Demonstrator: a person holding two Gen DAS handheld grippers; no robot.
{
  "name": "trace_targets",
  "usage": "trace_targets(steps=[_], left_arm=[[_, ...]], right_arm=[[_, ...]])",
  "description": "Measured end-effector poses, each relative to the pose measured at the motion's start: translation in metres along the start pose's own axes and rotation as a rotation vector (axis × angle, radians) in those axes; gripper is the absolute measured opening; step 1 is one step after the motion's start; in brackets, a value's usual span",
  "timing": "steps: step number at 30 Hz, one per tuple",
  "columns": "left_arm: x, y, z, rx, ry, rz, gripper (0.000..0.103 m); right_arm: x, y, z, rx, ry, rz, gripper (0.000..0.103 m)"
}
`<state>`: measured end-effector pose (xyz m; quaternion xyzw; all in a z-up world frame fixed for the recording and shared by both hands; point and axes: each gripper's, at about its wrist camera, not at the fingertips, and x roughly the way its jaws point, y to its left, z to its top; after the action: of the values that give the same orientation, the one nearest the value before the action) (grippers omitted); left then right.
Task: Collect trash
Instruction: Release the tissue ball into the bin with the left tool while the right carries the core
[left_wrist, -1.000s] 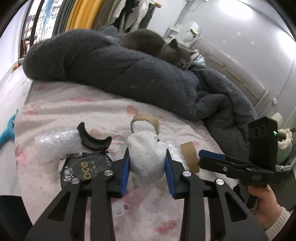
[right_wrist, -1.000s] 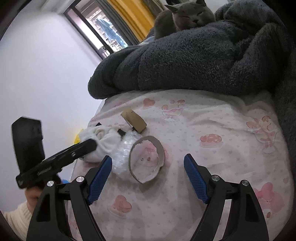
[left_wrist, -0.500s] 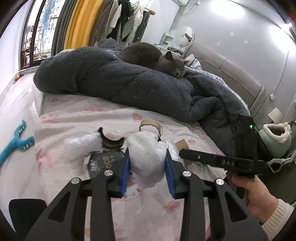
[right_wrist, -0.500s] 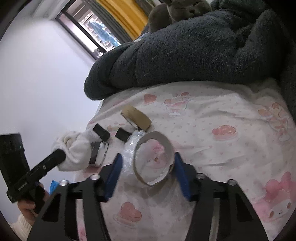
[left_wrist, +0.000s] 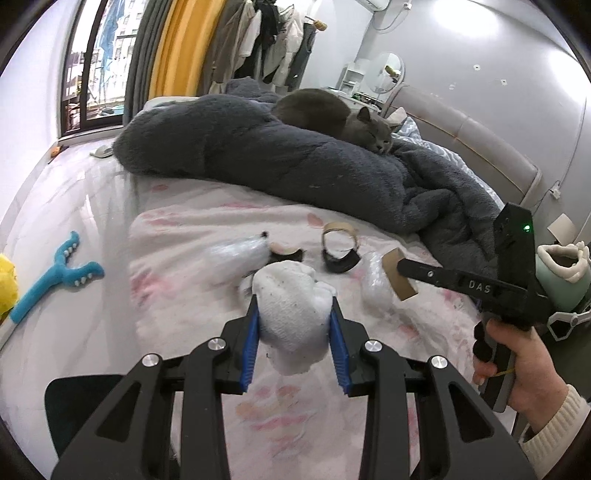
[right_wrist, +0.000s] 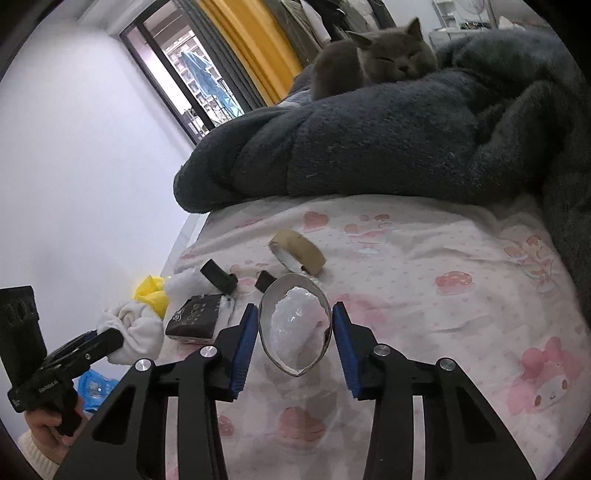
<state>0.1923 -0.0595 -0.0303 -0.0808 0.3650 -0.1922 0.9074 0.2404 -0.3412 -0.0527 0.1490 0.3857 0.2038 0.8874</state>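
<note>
My left gripper (left_wrist: 293, 301) is shut on a white balled-up cloth (left_wrist: 291, 325) and holds it above the pink bedsheet (left_wrist: 177, 236). The right gripper (right_wrist: 294, 308) has a cardboard tape ring (right_wrist: 325, 321) between its blue pads; its jaws are closing and the pads press the ring's sides. Clear bubble wrap (right_wrist: 295, 325) shows through the ring's hole. In the left wrist view the same ring (left_wrist: 400, 277) hangs at the right gripper's (left_wrist: 400, 264) tip. On the sheet lie a second brown ring (right_wrist: 297, 253), a black packet (right_wrist: 195, 319), black curved strips (right_wrist: 218, 277) and more bubble wrap (left_wrist: 236, 254).
A grey cat (left_wrist: 332, 118) sleeps on a dark fleece blanket (left_wrist: 295, 166) across the far side of the bed. A blue toy (left_wrist: 55, 273) lies on the floor to the left, beside something yellow (right_wrist: 151, 291). A person's hand (left_wrist: 517, 369) holds the right gripper.
The right jaws have closed from wide apart onto the cardboard ring and lifted it. My left gripper, still shut on the white cloth, has pulled back and up from the sheet.
</note>
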Motion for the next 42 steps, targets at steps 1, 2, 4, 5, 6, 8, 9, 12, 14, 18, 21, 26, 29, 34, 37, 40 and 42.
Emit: trace_targets(steps=[1,2,4,5,6,8,9,12,14,18,21,26,29,34,37,40,42], left_arm=[[-0.002,0.004,-0.001,-0.005,0.001,0.004,0.037],[-0.005,0.007,-0.003,-0.008,0.002,0.008,0.037],[-0.012,0.014,-0.007,-0.015,0.003,0.024,0.037],[-0.015,0.018,-0.009,-0.016,0.005,0.03,0.037],[-0.018,0.02,-0.012,-0.016,0.006,0.035,0.037],[-0.024,0.027,-0.016,-0.016,0.012,0.047,0.037],[-0.026,0.03,-0.019,-0.016,0.015,0.053,0.037],[-0.033,0.04,-0.024,-0.023,0.022,0.072,0.037],[-0.037,0.047,-0.029,-0.022,0.028,0.085,0.037],[-0.043,0.066,-0.04,-0.038,0.054,0.114,0.037],[-0.046,0.08,-0.047,-0.057,0.07,0.129,0.037],[-0.05,0.108,-0.062,-0.09,0.109,0.161,0.037],[-0.052,0.123,-0.069,-0.115,0.124,0.169,0.037],[-0.057,0.147,-0.082,-0.135,0.14,0.198,0.037],[-0.058,0.163,-0.092,-0.149,0.162,0.218,0.037],[-0.058,0.178,-0.104,-0.163,0.193,0.237,0.037],[-0.058,0.187,-0.11,-0.17,0.213,0.248,0.037]], right_arm=[[-0.001,0.004,-0.001,-0.007,-0.006,-0.003,0.041],[-0.002,0.008,-0.001,-0.013,-0.015,-0.011,0.041],[-0.006,0.014,-0.002,-0.017,-0.039,-0.013,0.041],[-0.008,0.017,-0.001,-0.016,-0.046,-0.009,0.041],[-0.01,0.02,-0.001,-0.018,-0.054,-0.003,0.041],[-0.012,0.028,-0.001,-0.025,-0.062,0.008,0.041],[-0.012,0.032,-0.002,-0.028,-0.064,0.012,0.041],[-0.007,0.047,-0.006,-0.039,-0.054,0.03,0.041],[-0.001,0.057,-0.008,-0.048,-0.043,0.04,0.041],[0.007,0.08,-0.012,-0.082,-0.028,0.056,0.041],[0.014,0.095,-0.017,-0.097,-0.012,0.071,0.041],[0.026,0.128,-0.024,-0.144,0.011,0.099,0.041],[0.033,0.148,-0.026,-0.161,0.022,0.131,0.041],[0.048,0.186,-0.034,-0.209,0.05,0.177,0.041],[0.058,0.207,-0.04,-0.232,0.069,0.202,0.041],[0.066,0.225,-0.048,-0.26,0.089,0.217,0.041],[0.073,0.235,-0.053,-0.276,0.106,0.225,0.041]])
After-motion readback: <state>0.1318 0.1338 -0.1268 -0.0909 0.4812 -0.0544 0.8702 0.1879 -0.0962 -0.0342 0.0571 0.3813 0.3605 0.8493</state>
